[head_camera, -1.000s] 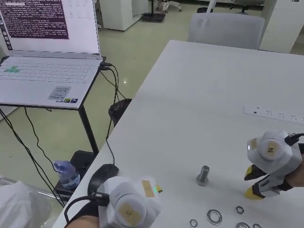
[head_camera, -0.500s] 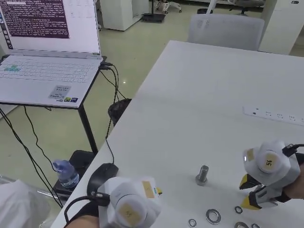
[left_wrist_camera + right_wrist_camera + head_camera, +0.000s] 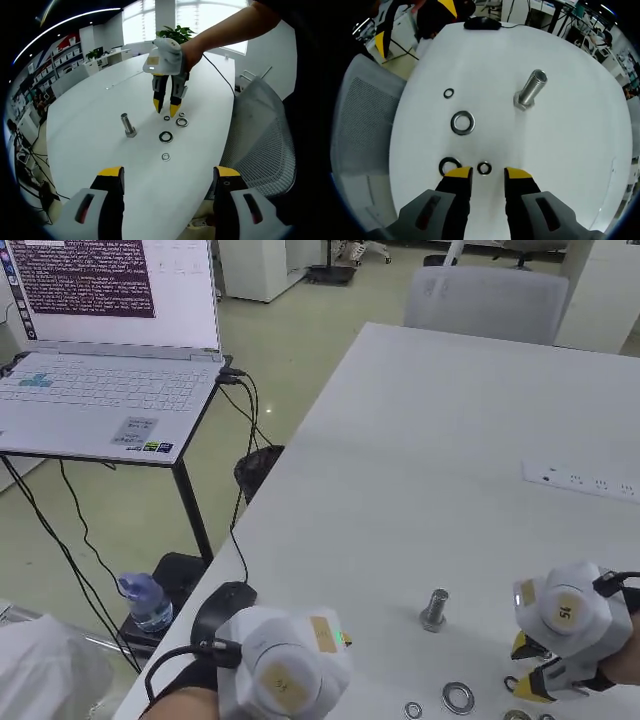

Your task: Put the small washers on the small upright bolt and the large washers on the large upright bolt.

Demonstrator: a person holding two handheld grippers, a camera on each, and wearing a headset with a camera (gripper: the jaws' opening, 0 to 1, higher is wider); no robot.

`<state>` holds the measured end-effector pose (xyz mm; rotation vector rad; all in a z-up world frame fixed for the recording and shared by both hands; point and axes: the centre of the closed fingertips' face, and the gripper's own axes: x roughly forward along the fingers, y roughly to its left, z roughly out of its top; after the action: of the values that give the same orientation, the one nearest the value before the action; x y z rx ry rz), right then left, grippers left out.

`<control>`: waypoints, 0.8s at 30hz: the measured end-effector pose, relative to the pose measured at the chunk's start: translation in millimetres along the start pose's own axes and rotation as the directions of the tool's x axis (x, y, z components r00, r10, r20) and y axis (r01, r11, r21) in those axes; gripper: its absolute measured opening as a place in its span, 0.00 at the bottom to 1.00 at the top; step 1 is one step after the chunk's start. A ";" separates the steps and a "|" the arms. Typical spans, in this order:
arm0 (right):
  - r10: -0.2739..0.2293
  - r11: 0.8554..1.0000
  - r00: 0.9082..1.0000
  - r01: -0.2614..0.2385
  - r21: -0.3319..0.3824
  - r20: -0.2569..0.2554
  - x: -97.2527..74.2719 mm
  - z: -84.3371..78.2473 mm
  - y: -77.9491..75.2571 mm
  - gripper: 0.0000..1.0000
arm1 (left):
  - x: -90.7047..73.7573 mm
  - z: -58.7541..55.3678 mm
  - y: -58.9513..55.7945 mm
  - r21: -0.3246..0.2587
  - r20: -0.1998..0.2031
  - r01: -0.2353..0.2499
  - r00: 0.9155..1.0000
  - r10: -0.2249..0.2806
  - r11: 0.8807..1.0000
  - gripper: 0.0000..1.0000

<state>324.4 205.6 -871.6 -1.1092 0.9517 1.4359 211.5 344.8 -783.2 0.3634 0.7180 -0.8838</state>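
Right gripper [image 3: 165, 108] lower, jaws apart over small washer [image 3: 484, 168] by bolt [image 3: 530, 90]; left gripper [image 3: 169, 171] likewise

We record a white table [image 3: 420, 440]. The bolt [image 3: 530, 90] is bright silver-grey, with a fine ribbed pattern on its shank. The large washer [image 3: 463, 122] is pale silver. The small washer [image 3: 449, 93] at eleven o'clock of it, the dark washer [image 3: 450, 165] at six o'clock and the jaw-side washer [image 3: 484, 168] at five o'clock all read dark grey. The left gripper [image 3: 169, 172] and right gripper [image 3: 487, 174] have grey-white bodies, black fingers and yellow tips. The laptop [image 3: 100, 390] is white, and its screen is dark purple with lines of pale text.
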 end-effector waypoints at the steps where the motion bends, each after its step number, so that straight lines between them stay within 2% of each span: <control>1: -0.003 1.000 1.000 0.003 -0.001 -0.002 1.2 -0.8 -0.2 0.27 | -0.4 -0.4 0.0 0.001 -0.001 -0.001 1.000 0.001 1.000 0.72; 20: -0.011 1.000 1.000 0.011 0.010 -0.001 6.4 -3.0 4.7 0.23 | -1.7 -4.5 -1.6 -0.007 -0.005 0.002 1.000 -0.002 1.000 0.69; 24: -0.017 1.000 1.000 0.017 0.005 -0.017 5.8 -4.9 4.9 0.17 | -1.5 -3.7 -2.3 -0.008 -0.001 0.003 1.000 -0.003 1.000 0.69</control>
<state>320.0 201.7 -878.5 -1.1246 0.9554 1.4115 207.5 346.4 -784.8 0.3560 0.7230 -0.8841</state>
